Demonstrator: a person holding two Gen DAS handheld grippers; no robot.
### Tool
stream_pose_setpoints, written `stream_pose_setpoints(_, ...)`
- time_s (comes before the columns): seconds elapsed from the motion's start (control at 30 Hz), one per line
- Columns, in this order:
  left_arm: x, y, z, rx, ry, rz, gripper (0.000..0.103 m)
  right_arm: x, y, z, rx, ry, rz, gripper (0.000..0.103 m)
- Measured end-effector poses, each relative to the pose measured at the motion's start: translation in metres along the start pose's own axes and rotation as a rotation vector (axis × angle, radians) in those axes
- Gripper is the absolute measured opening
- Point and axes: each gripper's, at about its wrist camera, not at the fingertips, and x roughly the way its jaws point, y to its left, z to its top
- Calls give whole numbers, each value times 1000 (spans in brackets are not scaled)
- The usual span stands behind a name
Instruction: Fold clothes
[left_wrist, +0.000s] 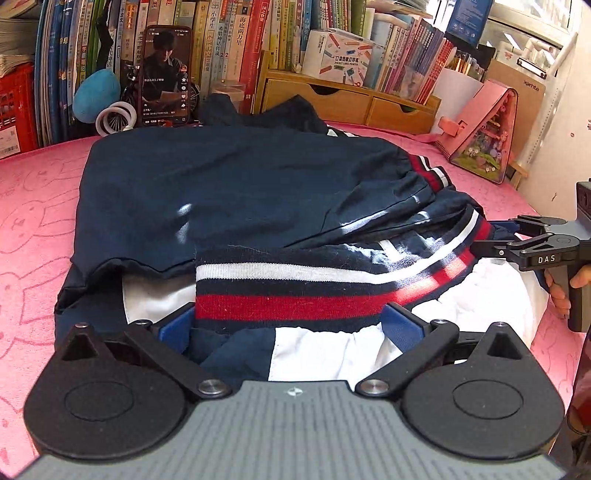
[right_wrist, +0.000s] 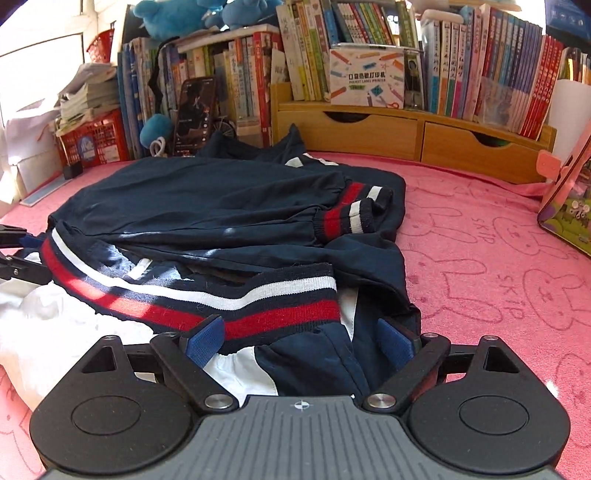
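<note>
Where books (right_wrist: 369, 33) line wall, jacket (left_wrist: 229, 184) covers pink bunny-print cloth (right_wrist: 498, 266).

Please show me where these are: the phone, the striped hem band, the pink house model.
phone (left_wrist: 165, 75), left wrist view, on its screen.
striped hem band (left_wrist: 288, 291), left wrist view, on its red stripe.
pink house model (left_wrist: 484, 122), left wrist view, on its roof.

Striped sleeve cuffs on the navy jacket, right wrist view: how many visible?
2. Both red-white-navy ribbed cuffs lie side by side on the folded navy jacket: one behind, one nearer the camera. None seem hidden.

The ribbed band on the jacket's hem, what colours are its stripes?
Navy with one white stripe and one red stripe on the ribbed band, clearest in the left wrist view.
</note>
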Motion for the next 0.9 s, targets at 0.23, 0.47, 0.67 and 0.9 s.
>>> stream_pose_setpoints(0.23,-41,-27,-16,140,-178,72,47,-38,5,-8,19,-122,-6,26)
stream_pose_setpoints(0.47,-24,-22,-5,91,-111,53,88,-42,-3,-3,0,-78,31,41)
stream_pose_setpoints(0.67,-11,-19,-7,21,-103,71,76,-19,-1,-3,-3,-13,55,52)
stream_pose_setpoints(0.9,-43,-31,-20,85,-210,76,41,-59,17,-14,-112,-111,38,26)
